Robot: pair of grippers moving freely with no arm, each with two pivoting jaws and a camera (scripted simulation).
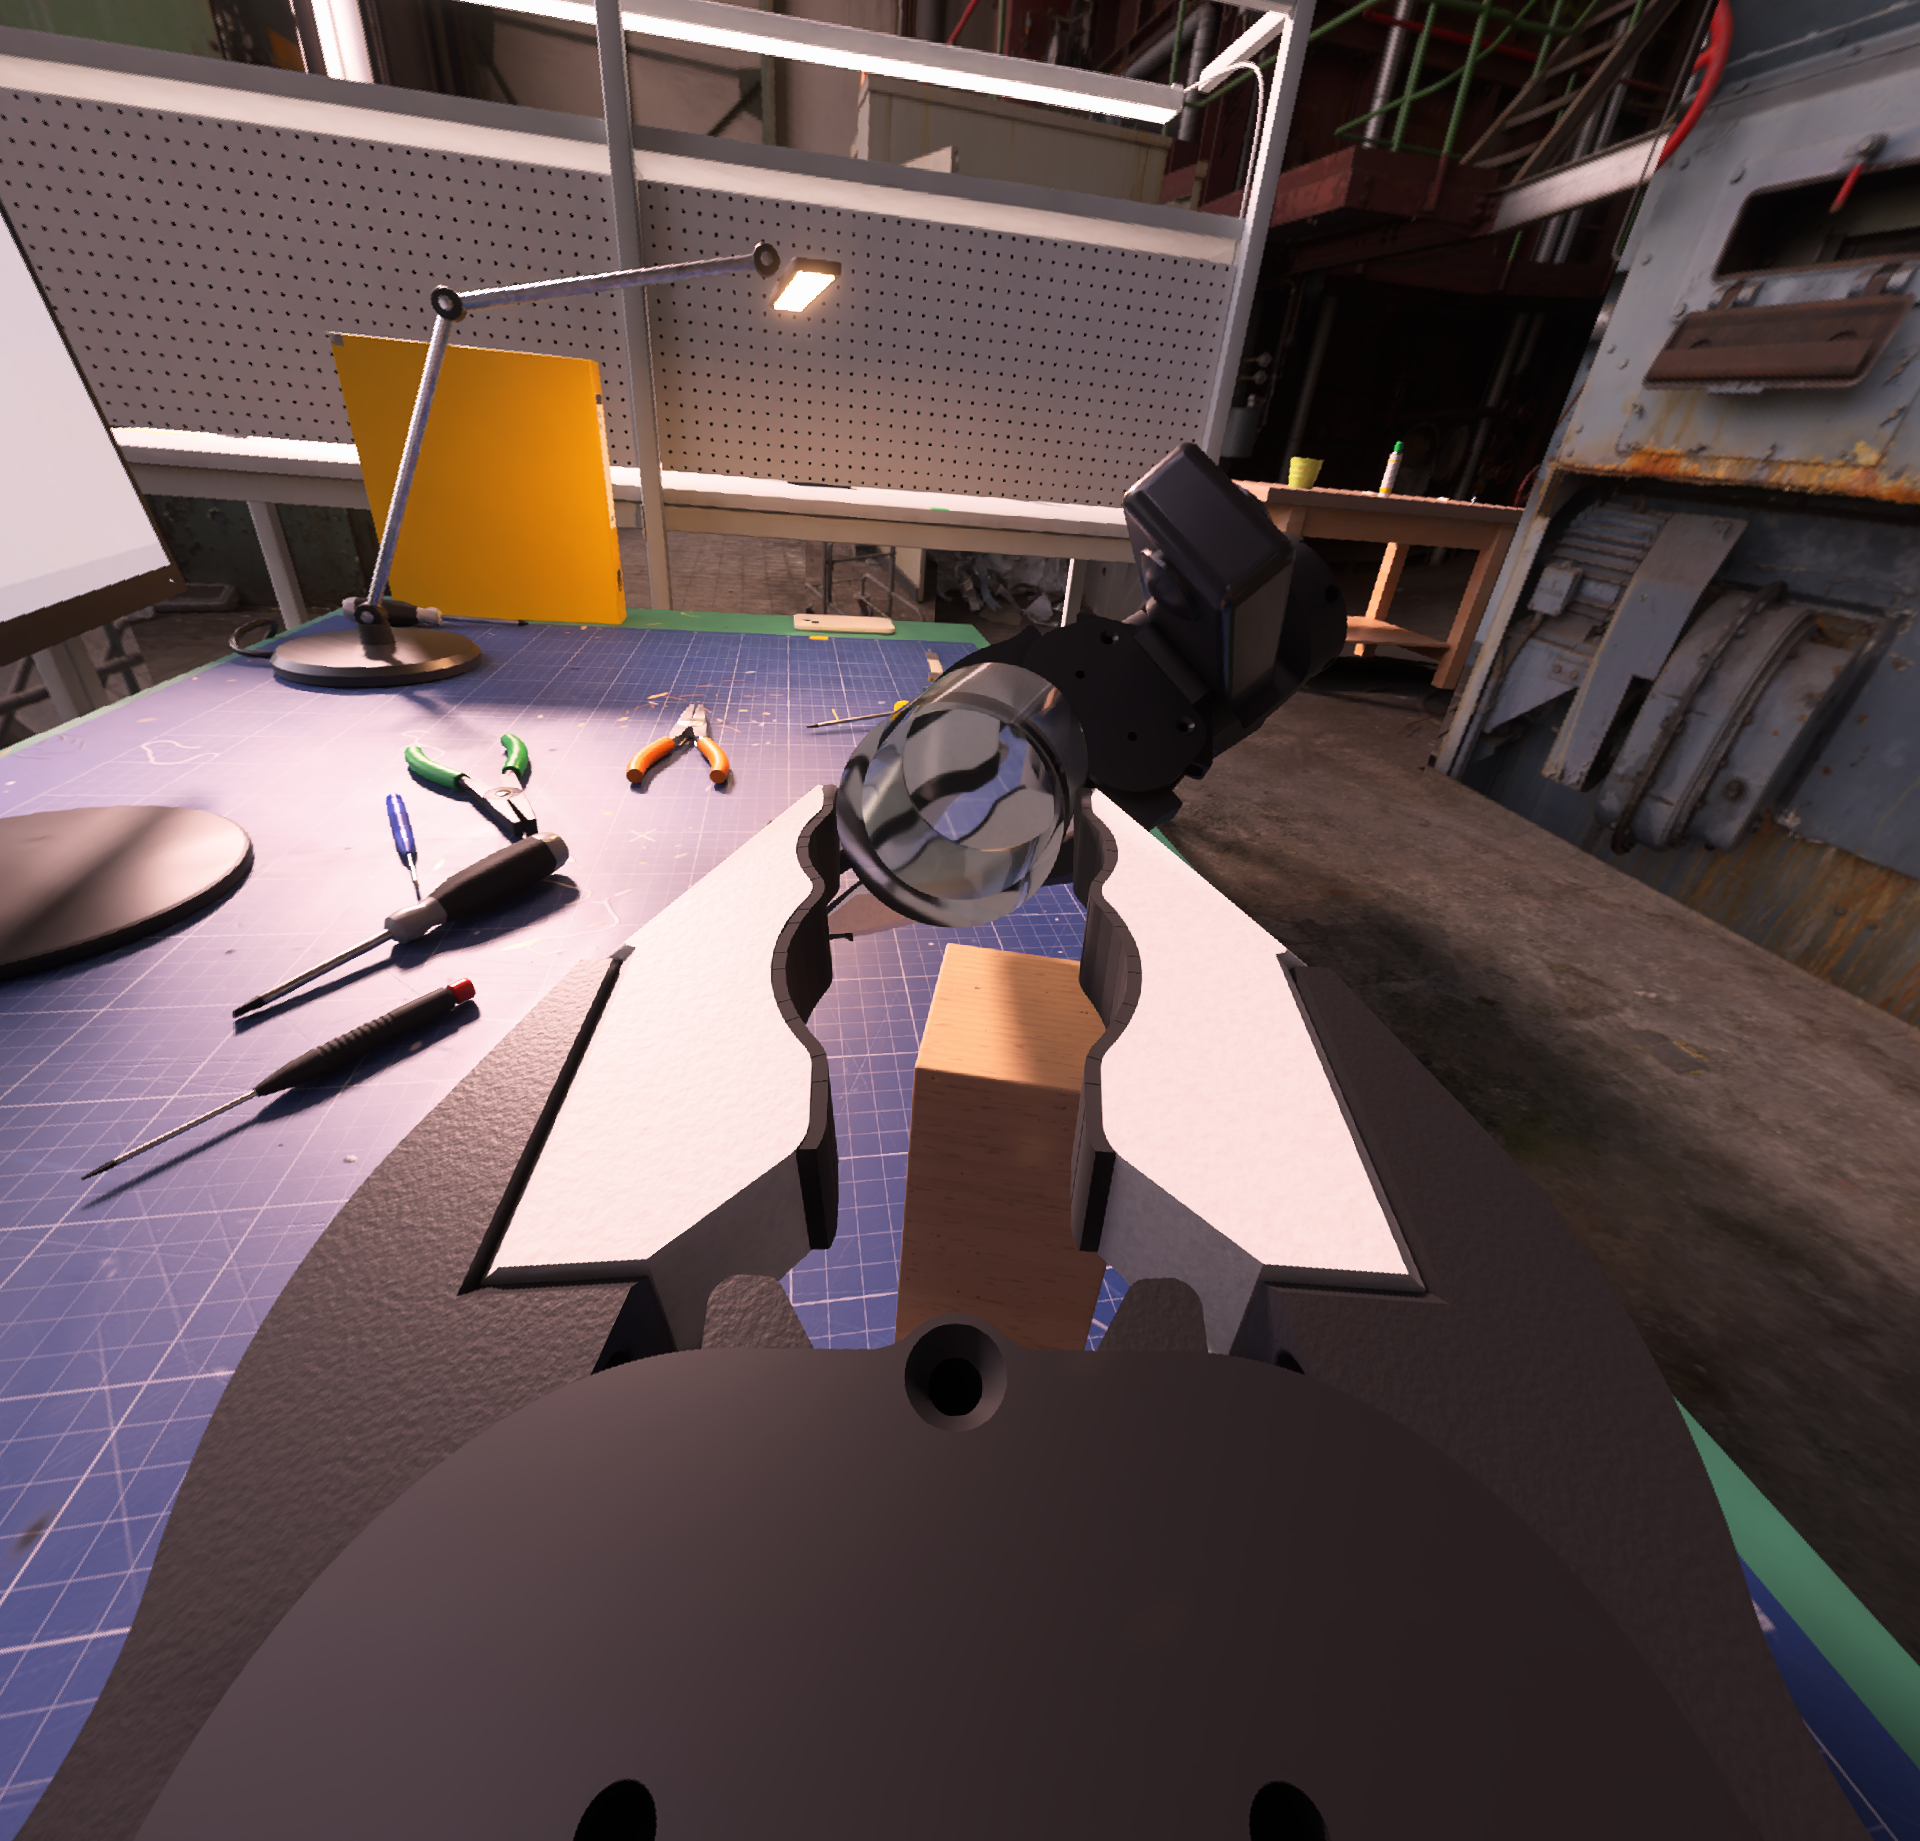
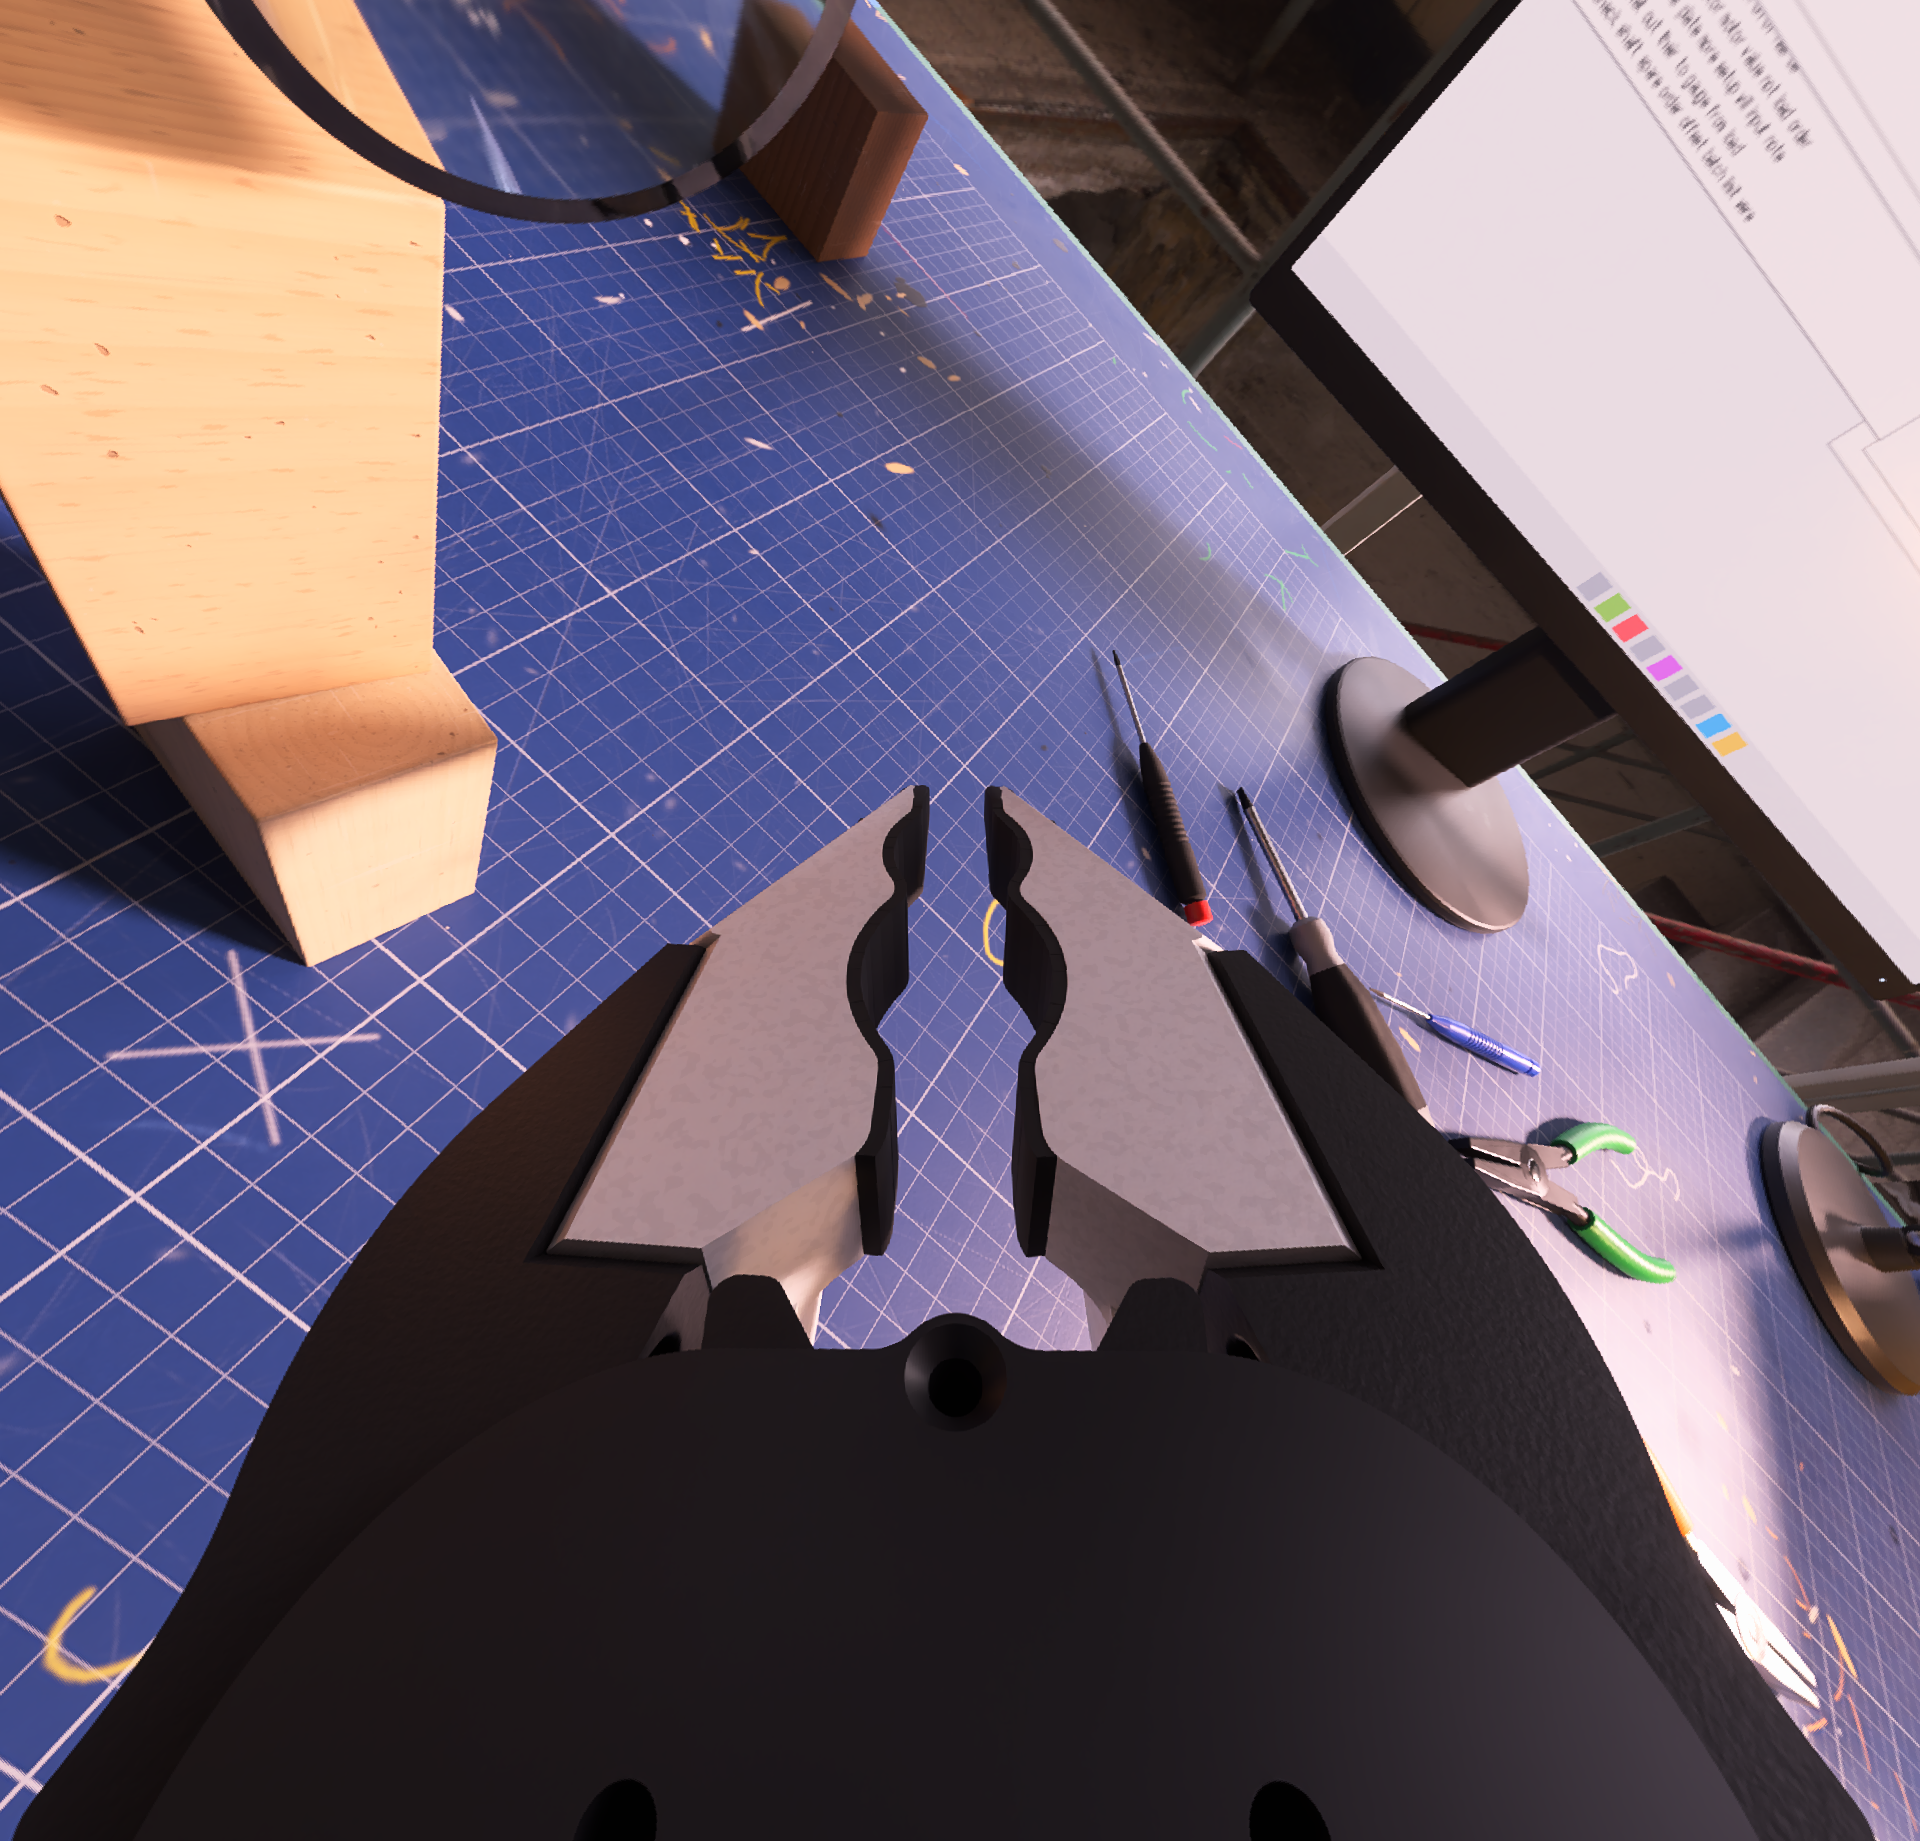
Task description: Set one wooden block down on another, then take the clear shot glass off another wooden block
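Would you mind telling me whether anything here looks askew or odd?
Yes: the clear shot glass is tipped over, mouth toward the camera, between the left gripper fingertips. The pale wooden block overhangs the smaller pale block beneath.

Left gripper [image 1: 956,856]: fingers closed on clear shot glass [image 1: 956,820], tilted, frame centre. Wooden block [image 1: 997,1126] upright below, on blue cutting mat [image 1: 260,1220]. Right gripper [image 1: 1174,669] behind the glass (state unclear). Screwdrivers [image 1: 416,924], pliers [image 1: 681,747] left; desk lamp [image 1: 416,482] upper left.
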